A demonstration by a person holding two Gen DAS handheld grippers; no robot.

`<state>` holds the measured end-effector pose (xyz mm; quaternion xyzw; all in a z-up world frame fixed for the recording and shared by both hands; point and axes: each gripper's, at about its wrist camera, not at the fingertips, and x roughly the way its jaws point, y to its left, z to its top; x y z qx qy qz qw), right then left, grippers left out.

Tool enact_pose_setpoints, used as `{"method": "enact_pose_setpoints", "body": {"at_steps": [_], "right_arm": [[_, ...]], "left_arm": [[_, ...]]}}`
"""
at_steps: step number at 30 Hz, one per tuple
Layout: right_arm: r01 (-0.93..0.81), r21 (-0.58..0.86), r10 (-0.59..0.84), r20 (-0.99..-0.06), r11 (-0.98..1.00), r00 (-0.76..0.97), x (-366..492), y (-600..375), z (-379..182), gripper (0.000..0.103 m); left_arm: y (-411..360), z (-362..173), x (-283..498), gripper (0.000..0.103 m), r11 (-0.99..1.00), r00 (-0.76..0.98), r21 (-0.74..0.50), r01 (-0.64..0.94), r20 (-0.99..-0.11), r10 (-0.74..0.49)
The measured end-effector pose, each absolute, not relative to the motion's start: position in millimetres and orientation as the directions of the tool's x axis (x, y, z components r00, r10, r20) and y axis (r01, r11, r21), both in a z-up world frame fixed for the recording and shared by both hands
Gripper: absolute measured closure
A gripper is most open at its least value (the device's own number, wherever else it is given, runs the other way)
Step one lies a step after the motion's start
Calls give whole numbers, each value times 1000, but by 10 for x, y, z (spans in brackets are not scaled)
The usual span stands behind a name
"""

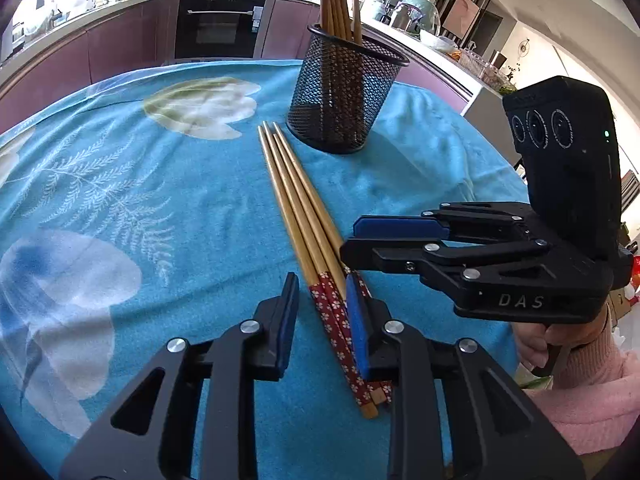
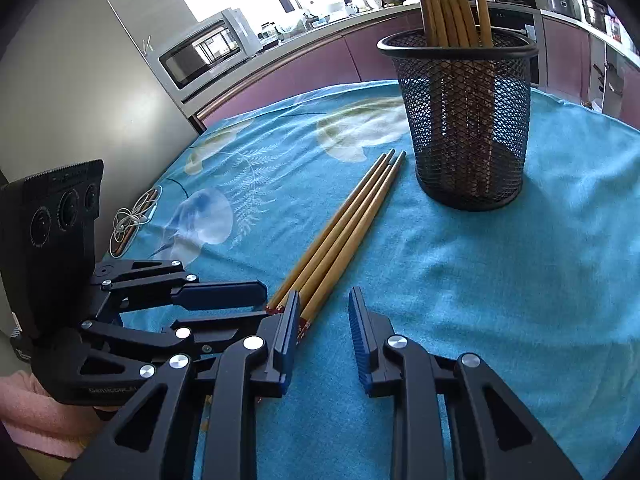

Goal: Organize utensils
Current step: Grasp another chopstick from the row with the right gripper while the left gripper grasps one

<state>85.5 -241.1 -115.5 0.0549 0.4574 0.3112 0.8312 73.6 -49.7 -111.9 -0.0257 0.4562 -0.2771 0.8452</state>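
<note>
Three wooden chopsticks (image 1: 304, 216) with red flowered handle ends lie side by side on the blue cloth, tips toward a black mesh holder (image 1: 345, 94). The holder (image 2: 464, 120) stands upright and holds several chopsticks (image 2: 448, 0). My left gripper (image 1: 322, 312) is open, low over the red handle ends, which lie between its jaws. My right gripper (image 2: 324, 320) is open just right of the loose chopsticks (image 2: 344, 232), its left finger over their handle ends. In the left wrist view the right gripper (image 1: 352, 236) comes in from the right, touching the bundle.
A blue towel with white flower and fern print (image 1: 120, 208) covers the table. A coiled white cable (image 2: 130, 216) lies at the cloth's left edge. Kitchen counters, an oven (image 1: 220, 24) and a microwave (image 2: 208, 52) stand behind.
</note>
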Motion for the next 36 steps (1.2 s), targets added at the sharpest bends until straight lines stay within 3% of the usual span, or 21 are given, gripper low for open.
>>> {"method": "enact_pose_setpoints", "body": {"at_steps": [8,30,36], "right_arm": [[-467,350,545,-742,812,391,807,-2407,-1149,85],[-430,333,512,-750,839,420,973,-2421,-1155,85],[-434,307,494,-756,847,429,977,-2408,-1145,85]], "left_arm": [[-562,-1132,628,82,809,381,-342,478,-750,-541],[-564,-1095,1121,79,882,455,-234,409,-786,-419],[-490,-1098,1135,85,885,447,-236,402,-793,-415]]}}
